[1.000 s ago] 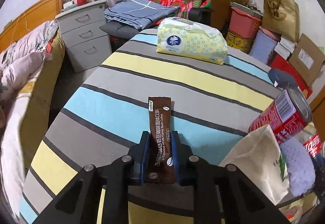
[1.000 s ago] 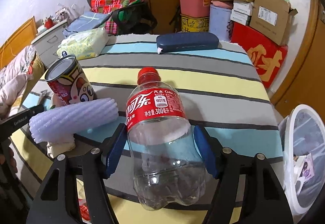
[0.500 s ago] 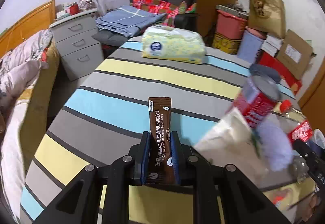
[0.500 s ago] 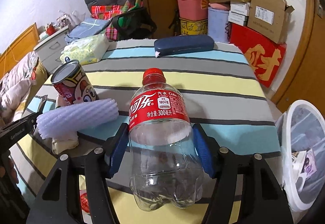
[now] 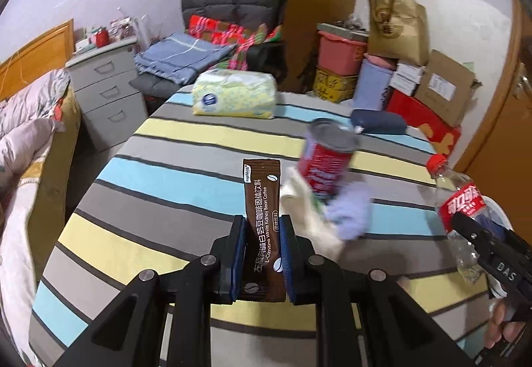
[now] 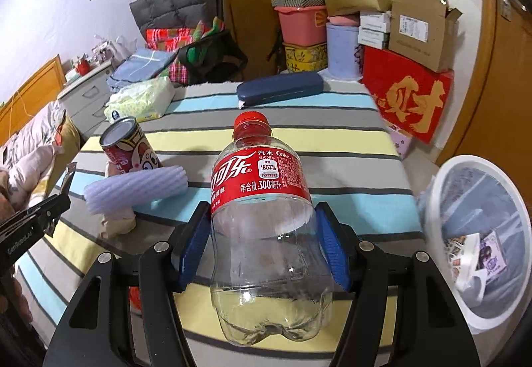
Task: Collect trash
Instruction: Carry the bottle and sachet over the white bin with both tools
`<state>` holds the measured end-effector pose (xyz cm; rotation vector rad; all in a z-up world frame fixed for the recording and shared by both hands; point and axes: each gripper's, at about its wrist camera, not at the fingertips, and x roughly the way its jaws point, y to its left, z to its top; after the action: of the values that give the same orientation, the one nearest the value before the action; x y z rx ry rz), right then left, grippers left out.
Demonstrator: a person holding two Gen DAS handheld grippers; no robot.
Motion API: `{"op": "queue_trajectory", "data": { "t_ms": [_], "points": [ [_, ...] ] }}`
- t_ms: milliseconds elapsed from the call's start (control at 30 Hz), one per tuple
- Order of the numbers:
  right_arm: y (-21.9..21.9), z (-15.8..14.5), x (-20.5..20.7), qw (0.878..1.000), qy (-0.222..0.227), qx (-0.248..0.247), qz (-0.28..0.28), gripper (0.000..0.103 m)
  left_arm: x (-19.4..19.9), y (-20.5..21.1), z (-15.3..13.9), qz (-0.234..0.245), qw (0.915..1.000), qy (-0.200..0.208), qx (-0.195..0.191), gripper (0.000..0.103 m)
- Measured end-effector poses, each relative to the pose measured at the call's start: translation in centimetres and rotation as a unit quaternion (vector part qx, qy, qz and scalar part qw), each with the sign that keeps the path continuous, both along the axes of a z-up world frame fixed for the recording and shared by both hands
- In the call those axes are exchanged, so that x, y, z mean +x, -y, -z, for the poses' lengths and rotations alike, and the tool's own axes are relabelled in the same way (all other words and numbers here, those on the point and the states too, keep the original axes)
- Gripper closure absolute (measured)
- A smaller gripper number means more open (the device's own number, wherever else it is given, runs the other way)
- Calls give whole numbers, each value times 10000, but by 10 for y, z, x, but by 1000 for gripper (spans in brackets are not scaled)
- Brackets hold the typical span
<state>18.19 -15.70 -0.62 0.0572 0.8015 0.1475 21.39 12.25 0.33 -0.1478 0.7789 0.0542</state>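
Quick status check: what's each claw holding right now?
Left gripper shut on coffee sachet. Right gripper shut on empty cola bottle. Bin on the right, nothing blocking.

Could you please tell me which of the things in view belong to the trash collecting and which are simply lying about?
Belonging to the job:
- brown coffee sachet, in the left gripper
- clear plastic cola bottle, in the right gripper
- white lined waste bin
- red tin can, lilac foam sleeve, probably trash

Lying about:
- yellow tissue pack
- dark blue case
- striped tablecloth
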Motion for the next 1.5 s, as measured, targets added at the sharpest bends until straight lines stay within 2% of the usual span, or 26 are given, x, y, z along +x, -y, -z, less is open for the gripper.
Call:
{"op": "queue_trajectory", "data": {
  "t_ms": [467, 867, 1500],
  "points": [
    [40, -18, -30, 9987, 338, 32, 392, 39, -30, 79, -36, 776, 9961, 421, 81, 83],
    [92, -24, -54, 9950, 487, 26, 869, 38, -39, 157, -47, 1508, 9869, 564, 93, 83],
    [184, -17, -77, 9840, 361, -57, 1742, 38, -33, 296, -39, 2789, 9589, 513, -20, 83]
  ]
}}
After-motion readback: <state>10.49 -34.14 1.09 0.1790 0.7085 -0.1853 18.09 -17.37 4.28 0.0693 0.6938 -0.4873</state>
